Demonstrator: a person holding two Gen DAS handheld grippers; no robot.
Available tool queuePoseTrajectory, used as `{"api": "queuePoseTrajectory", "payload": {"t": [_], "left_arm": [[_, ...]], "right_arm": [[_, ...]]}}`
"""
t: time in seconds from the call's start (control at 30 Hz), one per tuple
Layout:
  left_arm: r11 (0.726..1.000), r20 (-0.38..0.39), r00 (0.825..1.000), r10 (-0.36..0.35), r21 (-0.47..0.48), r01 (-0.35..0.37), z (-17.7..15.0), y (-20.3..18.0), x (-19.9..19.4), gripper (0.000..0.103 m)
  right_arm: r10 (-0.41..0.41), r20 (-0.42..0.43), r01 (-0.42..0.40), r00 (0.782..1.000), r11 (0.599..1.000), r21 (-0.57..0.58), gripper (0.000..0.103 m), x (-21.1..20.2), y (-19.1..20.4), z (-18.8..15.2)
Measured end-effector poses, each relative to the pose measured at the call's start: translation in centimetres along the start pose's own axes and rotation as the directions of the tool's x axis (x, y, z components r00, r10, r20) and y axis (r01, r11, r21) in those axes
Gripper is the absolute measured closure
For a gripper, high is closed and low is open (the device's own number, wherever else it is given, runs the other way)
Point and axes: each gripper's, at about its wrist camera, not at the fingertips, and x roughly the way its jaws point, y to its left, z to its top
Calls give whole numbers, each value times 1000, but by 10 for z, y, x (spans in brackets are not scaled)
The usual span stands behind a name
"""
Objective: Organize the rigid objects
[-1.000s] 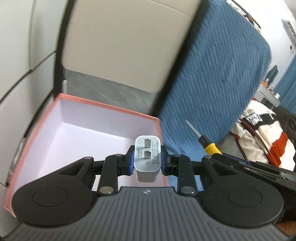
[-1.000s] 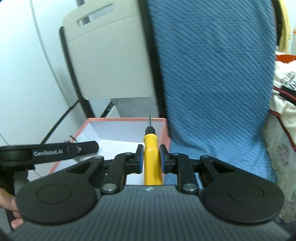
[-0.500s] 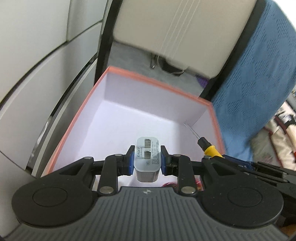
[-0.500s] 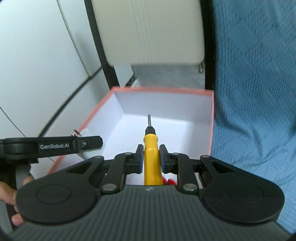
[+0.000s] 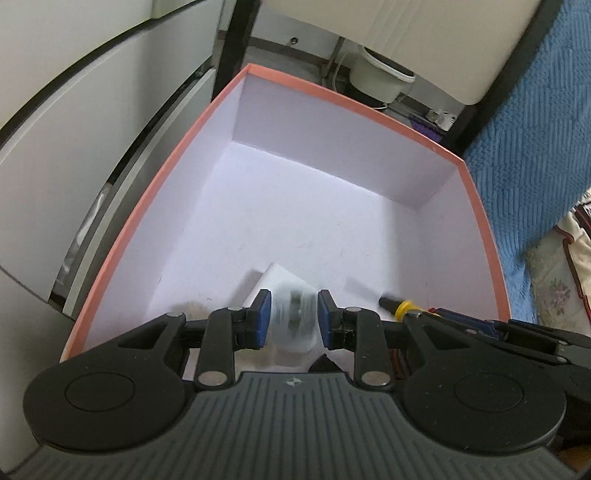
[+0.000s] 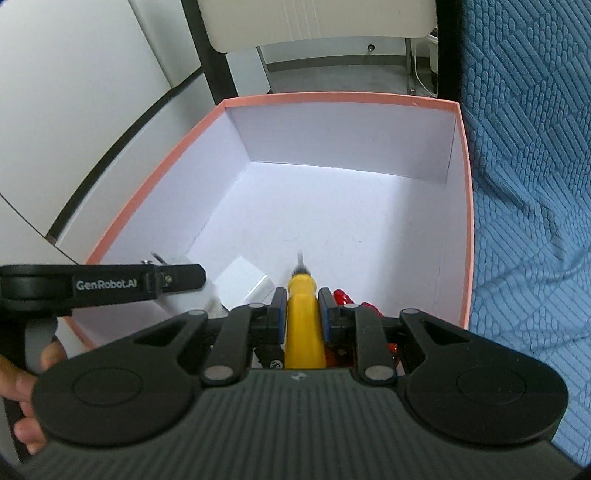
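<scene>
A white plug charger [image 5: 292, 317] shows blurred between the blue pads of my left gripper [image 5: 293, 317], whose jaws are opening; thin gaps show on both sides of it. It hangs low inside the pink-rimmed box [image 5: 354, 101], over a white block [image 5: 286, 278] on the box floor. My right gripper [image 6: 302, 308] is shut on the handle of a yellow screwdriver [image 6: 303, 325], its shaft pointing down into the same box [image 6: 340, 98]. The screwdriver's tip end [image 5: 400, 306] shows at the right in the left wrist view.
Red pieces [image 6: 341, 297] lie in the box under my right gripper. A blue knitted blanket [image 6: 524, 166] borders the box on the right, a chair back [image 6: 317, 22] stands behind it, and white panels [image 5: 74, 110] run along the left. A hand [image 6: 22, 376] holds the left gripper.
Both grippers came down and tilted into the box. The charger, sharp and clamped before, is now blurred and loose between the left pads. A white block came into view below.
</scene>
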Motion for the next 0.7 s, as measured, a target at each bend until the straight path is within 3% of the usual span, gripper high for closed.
{"api": "queuePoseTrajectory", "payload": {"t": [0.33,0.7], "left_arm": [[1000,71,997,-3,31,1,8,-22,-30,70],[999,211,977,-13,40,5,6,-55,-111,70]], "right_arm": [[7,97,-4,995,1000,-24,81,-36,8,10],[36,242,-22,970,998,-60,81,-116,10,19]]}}
